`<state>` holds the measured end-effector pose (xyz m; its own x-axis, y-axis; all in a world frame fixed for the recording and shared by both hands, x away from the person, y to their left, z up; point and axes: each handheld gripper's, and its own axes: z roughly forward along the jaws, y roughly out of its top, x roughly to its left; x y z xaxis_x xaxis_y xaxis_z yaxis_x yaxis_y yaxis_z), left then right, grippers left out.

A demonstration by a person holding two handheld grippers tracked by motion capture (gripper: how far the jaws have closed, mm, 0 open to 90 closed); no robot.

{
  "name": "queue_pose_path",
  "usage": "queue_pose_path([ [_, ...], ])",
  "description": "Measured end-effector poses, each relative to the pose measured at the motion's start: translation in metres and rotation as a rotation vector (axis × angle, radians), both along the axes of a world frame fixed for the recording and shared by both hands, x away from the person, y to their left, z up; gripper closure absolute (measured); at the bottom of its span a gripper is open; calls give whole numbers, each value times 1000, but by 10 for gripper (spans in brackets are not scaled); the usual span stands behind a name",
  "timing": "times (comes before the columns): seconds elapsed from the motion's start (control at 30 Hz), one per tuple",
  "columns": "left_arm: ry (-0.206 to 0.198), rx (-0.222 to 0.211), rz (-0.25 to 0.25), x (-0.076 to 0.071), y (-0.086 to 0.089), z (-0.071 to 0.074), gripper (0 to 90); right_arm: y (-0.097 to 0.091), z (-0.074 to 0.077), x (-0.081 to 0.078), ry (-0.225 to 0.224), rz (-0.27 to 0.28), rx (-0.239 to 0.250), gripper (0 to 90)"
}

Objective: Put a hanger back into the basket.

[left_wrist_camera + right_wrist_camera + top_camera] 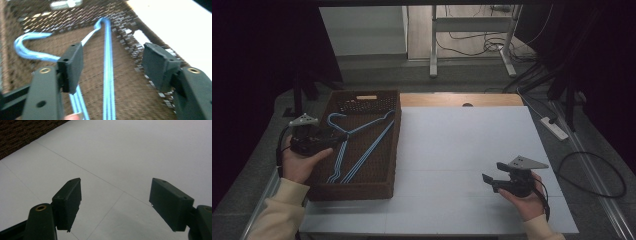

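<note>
Resting on the white table (462, 150) nearest the person, the right gripper (490, 179) waits with jaws wide and nothing between them, likely kept clear of the work. Farther left, the left gripper (343, 135) hovers over the basket (362, 191), jaws spread wide, gripping nothing. Blue hangers (108, 75) lie flat in the basket beneath it, hooks toward the far end, apparently stowed there.

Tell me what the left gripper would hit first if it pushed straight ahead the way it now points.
Most likely the blue hangers lying in the brown woven basket. The left gripper stands open above them, nothing between its pads, aimed down at the wires. Depth is unclear; it might slip between the wires and meet the basket floor.
</note>
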<state>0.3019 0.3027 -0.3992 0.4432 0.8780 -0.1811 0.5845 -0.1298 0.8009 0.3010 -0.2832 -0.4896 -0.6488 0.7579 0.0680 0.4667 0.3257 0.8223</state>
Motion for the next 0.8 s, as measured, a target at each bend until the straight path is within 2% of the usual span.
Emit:
queue_pose_path([
  [0.17,-55,-46,-69,-23,-13,10,297,-2,1,0,-1,-6,9,261],
  [0.4,-91,-66,-127,-48,-35,1,287,-5,3,2,-3,-13,19,261],
  [0.5,-92,-74,-154,-54,-48,-8,287,-4,3,2,0,-7,21,261],
  [0.8,-99,-82,-197,-59,-71,-29,287,-7,4,0,-5,20,25,260],
])
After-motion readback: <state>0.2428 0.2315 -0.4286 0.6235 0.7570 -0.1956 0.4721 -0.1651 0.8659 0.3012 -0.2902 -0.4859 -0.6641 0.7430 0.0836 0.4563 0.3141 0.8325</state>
